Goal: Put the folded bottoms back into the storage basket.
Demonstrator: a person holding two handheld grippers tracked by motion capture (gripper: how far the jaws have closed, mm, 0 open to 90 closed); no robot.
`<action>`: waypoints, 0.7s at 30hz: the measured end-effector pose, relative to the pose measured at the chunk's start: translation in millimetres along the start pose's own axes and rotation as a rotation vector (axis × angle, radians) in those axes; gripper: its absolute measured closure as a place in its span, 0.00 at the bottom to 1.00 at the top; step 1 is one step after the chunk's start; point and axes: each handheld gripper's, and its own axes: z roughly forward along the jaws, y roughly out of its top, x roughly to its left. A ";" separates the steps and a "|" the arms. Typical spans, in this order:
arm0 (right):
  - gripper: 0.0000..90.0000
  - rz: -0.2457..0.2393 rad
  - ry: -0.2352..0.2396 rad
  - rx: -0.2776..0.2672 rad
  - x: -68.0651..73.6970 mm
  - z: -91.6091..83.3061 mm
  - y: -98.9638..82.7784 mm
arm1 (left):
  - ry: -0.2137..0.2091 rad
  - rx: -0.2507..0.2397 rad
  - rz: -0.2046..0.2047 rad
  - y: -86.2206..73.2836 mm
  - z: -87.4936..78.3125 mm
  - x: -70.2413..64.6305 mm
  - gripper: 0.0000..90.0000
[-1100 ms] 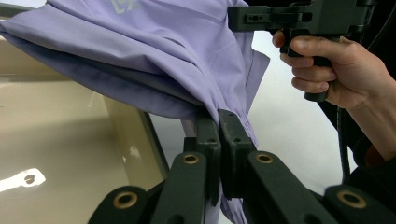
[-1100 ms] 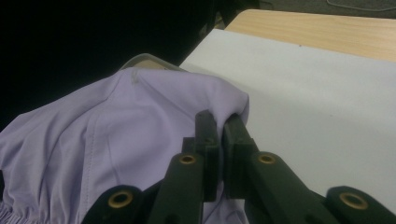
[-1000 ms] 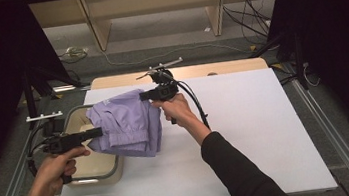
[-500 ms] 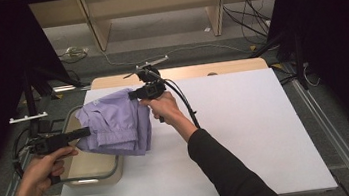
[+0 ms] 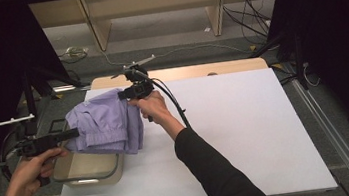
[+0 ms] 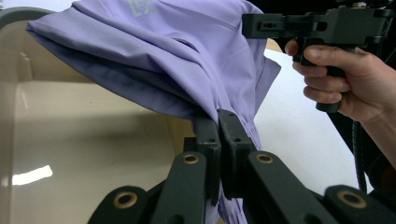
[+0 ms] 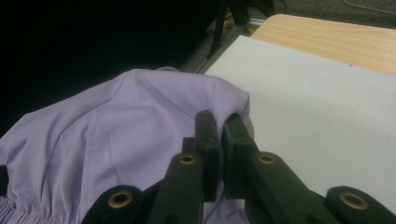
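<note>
A folded lilac garment [image 5: 107, 122] hangs over a beige plastic tub [image 5: 88, 171] at the table's left edge. My left gripper [image 5: 72, 134] is shut on the cloth's near left edge; in the left gripper view its jaws pinch a gathered hem [image 6: 219, 122] above the tub's inside [image 6: 79, 140]. My right gripper [image 5: 125, 94] is shut on the garment's far right corner, and the right gripper view shows the fabric [image 7: 107, 149] pressed between the black jaws. The cloth sags between the two grippers, held off the table.
A white sheet [image 5: 237, 130] covers the table, with a strip of bare wood [image 5: 194, 71] along the far edge. Black cable [image 5: 173, 103] trails from the right gripper along the forearm. Metal rails [image 5: 327, 129] run down the table's right side.
Both grippers have carried the garment leftward, from over the table's white sheet to above the tub. The right hand moved left and farther away; the left hand drew back toward the left edge.
</note>
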 end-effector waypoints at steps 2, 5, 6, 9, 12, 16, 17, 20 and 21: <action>0.97 -0.002 0.000 0.002 2.1 3.0 1.0 | 0.008 -0.001 -0.002 0.0 -1.3 2.4 0.97; 0.97 -0.002 0.000 0.005 5.0 6.9 2.7 | 0.029 -0.005 -0.004 0.3 -3.5 5.9 0.97; 0.97 -0.001 -0.001 0.005 6.2 8.3 3.4 | 0.031 -0.007 -0.006 0.4 -4.0 6.6 0.97; 0.97 0.001 -0.001 0.006 8.3 10.9 5.1 | 0.039 -0.013 -0.015 0.4 -5.9 10.6 0.97; 0.97 0.001 -0.004 0.007 10.7 14.2 6.7 | 0.048 -0.017 -0.020 -0.1 -6.7 14.3 0.97; 0.97 0.003 -0.009 0.010 13.0 18.3 7.6 | 0.063 -0.019 -0.029 -0.2 -8.1 18.3 0.97; 0.97 0.002 -0.011 0.011 13.4 19.6 7.7 | 0.068 -0.019 -0.030 -0.3 -8.4 19.3 0.97; 0.97 0.008 -0.014 0.014 14.5 23.1 7.8 | 0.086 -0.021 -0.033 -0.7 -9.1 22.2 0.97; 0.97 0.009 -0.014 0.016 15.0 24.2 7.9 | 0.088 -0.020 -0.033 -0.9 -9.1 23.3 0.97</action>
